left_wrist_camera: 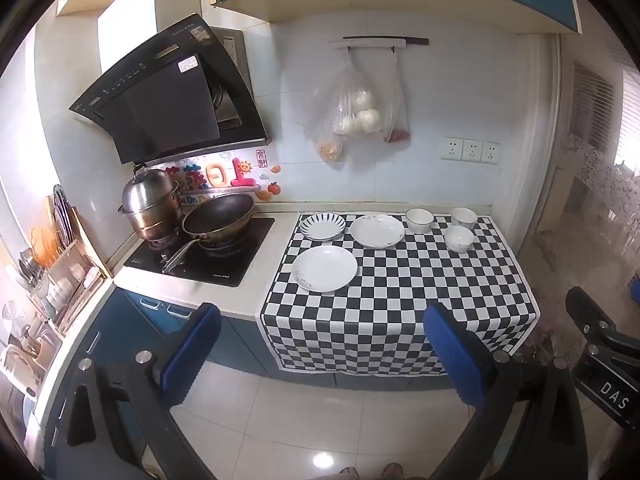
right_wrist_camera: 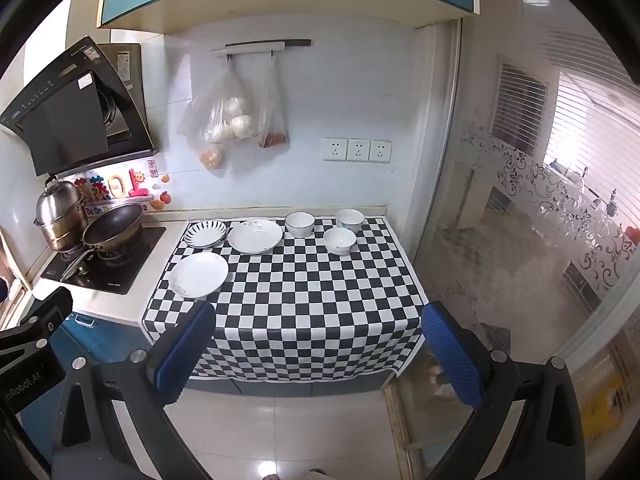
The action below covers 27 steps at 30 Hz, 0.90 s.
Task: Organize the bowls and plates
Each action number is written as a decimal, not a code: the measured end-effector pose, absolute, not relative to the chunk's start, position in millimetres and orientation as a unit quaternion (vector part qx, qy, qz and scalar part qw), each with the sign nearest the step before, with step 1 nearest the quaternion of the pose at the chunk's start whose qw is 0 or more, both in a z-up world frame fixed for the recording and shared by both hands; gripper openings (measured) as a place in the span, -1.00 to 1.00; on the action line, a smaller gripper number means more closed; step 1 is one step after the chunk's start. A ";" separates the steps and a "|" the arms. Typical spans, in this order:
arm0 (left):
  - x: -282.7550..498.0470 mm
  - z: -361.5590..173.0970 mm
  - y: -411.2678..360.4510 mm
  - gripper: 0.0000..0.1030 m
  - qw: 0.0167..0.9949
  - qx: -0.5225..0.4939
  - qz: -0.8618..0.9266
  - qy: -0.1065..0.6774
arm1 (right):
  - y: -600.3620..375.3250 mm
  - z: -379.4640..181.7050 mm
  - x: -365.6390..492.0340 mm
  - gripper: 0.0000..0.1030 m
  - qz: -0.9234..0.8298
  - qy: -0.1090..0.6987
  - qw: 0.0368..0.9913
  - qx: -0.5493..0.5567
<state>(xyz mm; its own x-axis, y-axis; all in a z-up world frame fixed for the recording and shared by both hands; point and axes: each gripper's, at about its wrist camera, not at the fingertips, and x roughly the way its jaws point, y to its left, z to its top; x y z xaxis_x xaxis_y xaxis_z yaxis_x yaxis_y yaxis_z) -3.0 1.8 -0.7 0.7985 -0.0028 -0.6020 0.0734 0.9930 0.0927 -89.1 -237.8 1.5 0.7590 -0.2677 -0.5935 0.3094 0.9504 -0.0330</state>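
Left gripper (left_wrist_camera: 320, 344): jaws wide apart, empty, over the floor.
Right gripper (right_wrist_camera: 318, 344): jaws wide apart, empty.
Cloth (left_wrist_camera: 400, 300): checkered, at 12 o'clock, draping the counter.
Plates (left_wrist_camera: 324, 268): three, at 11 o'clock on cloth.
Bowls (left_wrist_camera: 459, 237): three, at 1 o'clock, apart from plates.

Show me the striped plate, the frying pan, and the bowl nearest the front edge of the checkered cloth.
Striped plate (left_wrist_camera: 323, 227), left wrist view, on its centre.
Frying pan (left_wrist_camera: 219, 216), left wrist view, on its dark inside.
Nearest bowl (right_wrist_camera: 339, 241), right wrist view, on its white outer wall.
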 end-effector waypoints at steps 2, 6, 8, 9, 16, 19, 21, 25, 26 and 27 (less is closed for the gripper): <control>-2.6 -0.5 2.5 1.00 0.947 0.055 -0.021 0.317 | -239.1 -0.6 -85.7 1.00 -0.153 0.314 0.936 0.034; -2.6 -0.4 2.5 1.00 0.946 0.055 -0.021 0.317 | -233.6 6.0 -86.4 1.00 -0.154 0.316 0.936 0.031; -1.9 -0.3 2.1 1.00 0.946 0.055 -0.021 0.319 | -233.6 5.9 -86.1 1.00 -0.153 0.317 0.935 0.032; -1.9 -0.5 2.4 1.00 0.946 0.056 -0.021 0.319 | -233.7 5.6 -85.7 1.00 -0.153 0.318 0.935 0.032; 1.2 -4.2 13.3 1.00 0.945 0.056 -0.021 0.320 | -232.2 5.7 -85.0 1.00 -0.154 0.318 0.935 0.031; 0.5 -1.8 22.2 1.00 0.946 0.057 -0.020 0.318 | -232.6 5.9 -84.9 1.00 -0.153 0.318 0.935 0.031; 1.2 -0.6 22.5 1.00 0.946 0.057 -0.018 0.318 | -232.7 6.0 -84.7 1.00 -0.153 0.318 0.935 0.031; 1.0 -0.6 22.0 1.00 0.946 0.059 -0.018 0.318 | -233.0 6.2 -85.1 1.00 -0.152 0.317 0.935 0.031; 0.9 -0.1 17.1 1.00 0.946 0.060 -0.017 0.317 | -233.2 6.2 -85.3 1.00 -0.153 0.317 0.936 0.031; 1.2 -0.2 17.8 1.00 0.946 0.060 -0.017 0.317 | -232.7 6.4 -84.7 1.00 -0.153 0.317 0.935 0.031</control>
